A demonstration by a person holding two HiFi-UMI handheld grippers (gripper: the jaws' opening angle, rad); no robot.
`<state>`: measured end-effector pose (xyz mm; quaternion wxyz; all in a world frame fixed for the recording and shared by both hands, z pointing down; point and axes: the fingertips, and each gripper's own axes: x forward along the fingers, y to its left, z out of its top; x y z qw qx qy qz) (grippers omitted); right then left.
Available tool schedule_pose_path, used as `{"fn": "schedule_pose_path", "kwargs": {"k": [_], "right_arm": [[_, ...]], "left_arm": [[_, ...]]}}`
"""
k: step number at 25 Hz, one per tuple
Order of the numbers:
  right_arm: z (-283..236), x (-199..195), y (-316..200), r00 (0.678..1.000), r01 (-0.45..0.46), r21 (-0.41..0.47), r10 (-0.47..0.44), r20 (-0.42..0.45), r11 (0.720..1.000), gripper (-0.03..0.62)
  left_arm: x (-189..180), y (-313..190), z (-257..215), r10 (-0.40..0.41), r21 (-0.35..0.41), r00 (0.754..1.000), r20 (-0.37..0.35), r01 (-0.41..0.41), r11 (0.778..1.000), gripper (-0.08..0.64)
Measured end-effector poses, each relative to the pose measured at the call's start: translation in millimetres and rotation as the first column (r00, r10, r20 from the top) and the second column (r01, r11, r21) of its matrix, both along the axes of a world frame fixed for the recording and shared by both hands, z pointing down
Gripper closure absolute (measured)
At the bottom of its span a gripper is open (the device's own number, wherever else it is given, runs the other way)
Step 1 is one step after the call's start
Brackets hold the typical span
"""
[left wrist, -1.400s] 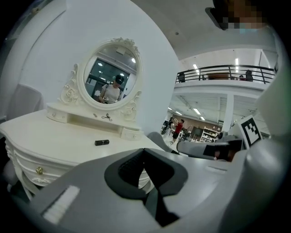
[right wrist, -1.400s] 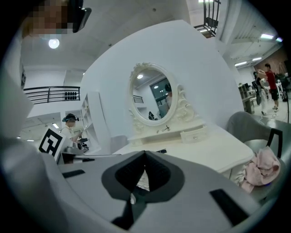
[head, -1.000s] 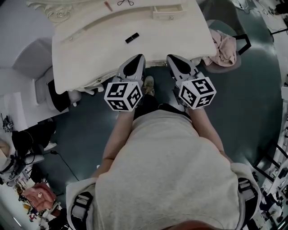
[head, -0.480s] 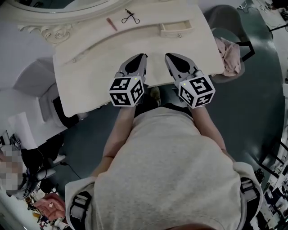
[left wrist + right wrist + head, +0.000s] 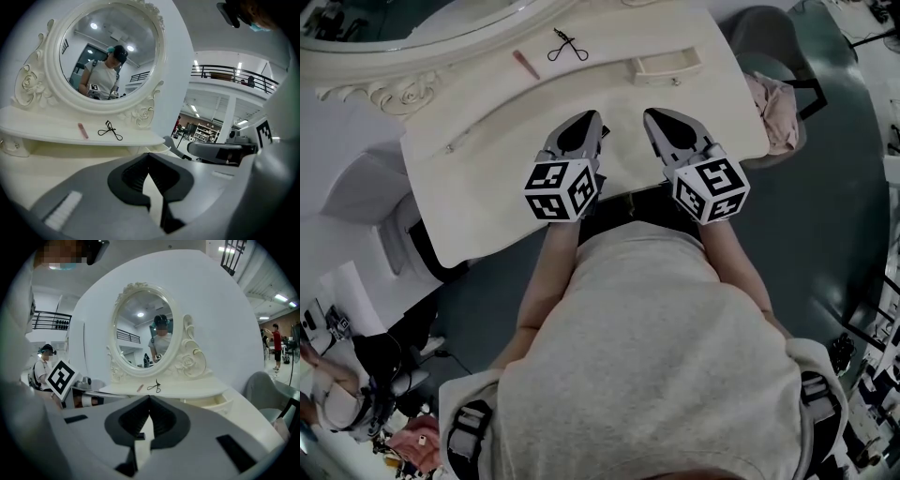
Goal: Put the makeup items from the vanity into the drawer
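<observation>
A cream vanity point(image 5: 487, 178) has a raised shelf under its oval mirror point(image 5: 108, 51). On that shelf lie a pink stick point(image 5: 525, 64) point(image 5: 83, 130) point(image 5: 139, 387) and a black eyelash curler point(image 5: 568, 45) point(image 5: 110, 131) point(image 5: 154, 386). A small drawer point(image 5: 667, 68) point(image 5: 211, 403) stands a little open at the shelf's right end. My left gripper point(image 5: 592, 118) point(image 5: 149, 154) and right gripper point(image 5: 651, 114) point(image 5: 149, 397) hover side by side over the tabletop, short of the shelf. Both are shut with nothing between the jaws.
A grey chair point(image 5: 769, 37) draped with pink cloth point(image 5: 776, 101) stands right of the vanity. A white rounded piece of furniture point(image 5: 366, 183) sits at its left. People and shelving fill the hall behind.
Both grippers have moved forward from the vanity's front edge to over its top. The black tube seen lying on the tabletop earlier is out of sight now.
</observation>
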<state>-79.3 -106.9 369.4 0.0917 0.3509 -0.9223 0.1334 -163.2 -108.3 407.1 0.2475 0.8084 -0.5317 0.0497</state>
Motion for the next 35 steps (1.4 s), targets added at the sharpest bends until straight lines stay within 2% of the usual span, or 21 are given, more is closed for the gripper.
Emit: {"fn": "schedule_pose_path", "kwargs": {"k": [3, 11, 19, 22, 27, 32, 35], "right_arm": [[1, 1, -7, 1.0, -0.009, -0.007, 0.009, -0.002, 1.0, 0.584], [4, -4, -17, 0.999, 0.043, -0.025, -0.043, -0.018, 0.999, 0.584], [7, -3, -34, 0.992, 0.12, -0.049, -0.122, -0.024, 0.992, 0.584], [12, -3, -38, 0.989, 0.148, -0.066, -0.149, -0.022, 0.987, 0.584], [21, -2, -42, 0.984, 0.176, -0.096, -0.178, -0.017, 0.98, 0.584], [31, -4, -43, 0.98, 0.199, -0.131, -0.201, -0.008, 0.971, 0.584], [37, -7, -40, 0.976, 0.214, -0.152, -0.216, 0.002, 0.965, 0.584]], "left_arm": [[3, 0, 8, 0.052, -0.023, 0.999, 0.006, -0.052, 0.998, 0.551], [11, 4, 28, 0.131, -0.073, 0.984, 0.121, -0.123, 0.99, 0.551], [5, -9, 31, 0.055, -0.088, 0.992, 0.112, -0.046, 0.995, 0.551], [2, -13, 32, 0.053, -0.083, 0.982, 0.182, -0.038, 0.996, 0.551], [-3, -9, 45, 0.104, -0.116, 0.944, 0.314, -0.07, 0.991, 0.549], [-9, 0, 59, 0.116, -0.166, 0.944, 0.308, -0.066, 0.984, 0.549], [-12, 8, 65, 0.138, -0.189, 0.935, 0.326, -0.079, 0.979, 0.548]]}}
